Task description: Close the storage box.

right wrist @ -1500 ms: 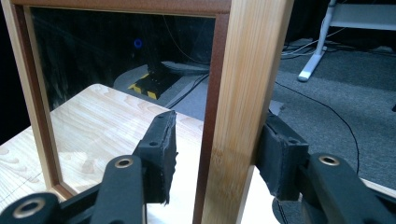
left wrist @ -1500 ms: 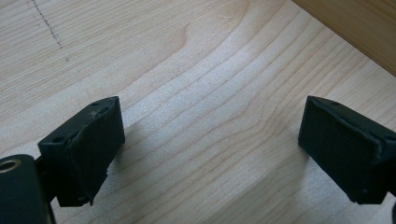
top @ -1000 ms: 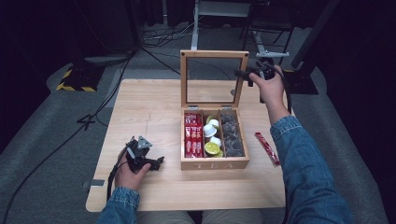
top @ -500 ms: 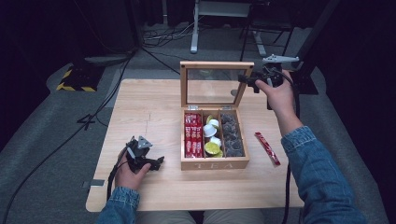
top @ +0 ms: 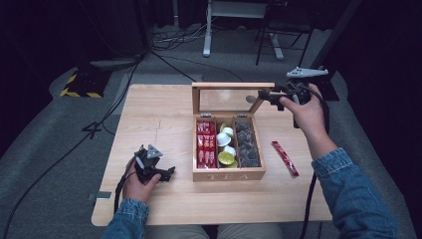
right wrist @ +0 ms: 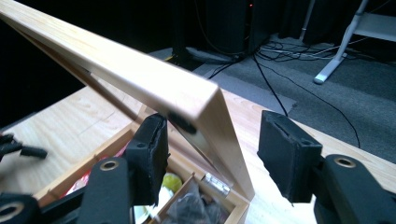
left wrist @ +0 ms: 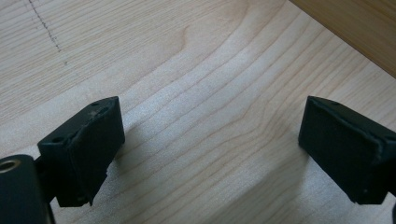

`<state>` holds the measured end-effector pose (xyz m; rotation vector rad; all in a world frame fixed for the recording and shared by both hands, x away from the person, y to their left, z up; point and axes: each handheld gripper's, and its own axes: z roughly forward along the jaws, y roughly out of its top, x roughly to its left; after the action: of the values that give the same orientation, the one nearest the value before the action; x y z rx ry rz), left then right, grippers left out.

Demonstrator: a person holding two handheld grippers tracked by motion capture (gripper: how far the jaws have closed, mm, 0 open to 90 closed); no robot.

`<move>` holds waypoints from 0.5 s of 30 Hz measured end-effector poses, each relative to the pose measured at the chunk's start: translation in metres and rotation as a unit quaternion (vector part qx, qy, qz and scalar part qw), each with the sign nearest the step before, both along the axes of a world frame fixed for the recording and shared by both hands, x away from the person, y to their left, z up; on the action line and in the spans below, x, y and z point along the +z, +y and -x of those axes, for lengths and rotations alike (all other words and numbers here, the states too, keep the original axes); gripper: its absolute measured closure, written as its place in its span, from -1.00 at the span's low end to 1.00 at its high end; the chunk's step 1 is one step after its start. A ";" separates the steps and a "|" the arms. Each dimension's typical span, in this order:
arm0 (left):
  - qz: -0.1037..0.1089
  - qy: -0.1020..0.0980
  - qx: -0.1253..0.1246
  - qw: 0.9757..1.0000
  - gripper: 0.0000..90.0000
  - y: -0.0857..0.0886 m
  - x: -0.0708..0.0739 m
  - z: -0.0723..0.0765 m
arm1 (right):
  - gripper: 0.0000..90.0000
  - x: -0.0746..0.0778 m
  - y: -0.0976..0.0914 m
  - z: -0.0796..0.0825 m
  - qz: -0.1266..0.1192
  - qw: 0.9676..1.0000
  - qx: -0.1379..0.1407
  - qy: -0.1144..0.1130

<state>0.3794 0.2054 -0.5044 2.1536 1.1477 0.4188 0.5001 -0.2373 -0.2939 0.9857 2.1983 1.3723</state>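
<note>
— Right gripper?
— Up at the lid's right edge, jaws apart and just opened wider. In the right gripper view, lid edge between them: touching the left pad or just beside it, clear of the right one. No grip.
— Lid?
— Raised, standing nearly upright on its hinge at the box's far side, glass pane in a wooden frame.
— Box?
— Mid worktop, marked TEA on the front. Three compartments: red packets left, pods middle, dark bags right.
— Anything loose?
— One red packet flat on the worktop, just right of the box.
— Left gripper?
— Resting low on the worktop, near the box's front left corner. Jaws wide open over bare wood in the left gripper view, nothing between.
</note>
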 end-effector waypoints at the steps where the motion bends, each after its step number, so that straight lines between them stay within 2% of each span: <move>1: 0.000 0.000 0.000 1.000 -0.84 0.000 0.000 0.000 | -0.03 0.000 0.000 0.003 0.003 1.000 0.001 -0.001; 15: 0.000 0.000 0.000 1.000 -0.84 0.000 0.000 0.000 | -0.03 -0.005 0.000 0.028 0.025 1.000 0.016 0.003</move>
<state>0.3793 0.2054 -0.5044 2.1539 1.1473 0.4196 0.4720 -0.2371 -0.2984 0.9420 2.2494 1.3235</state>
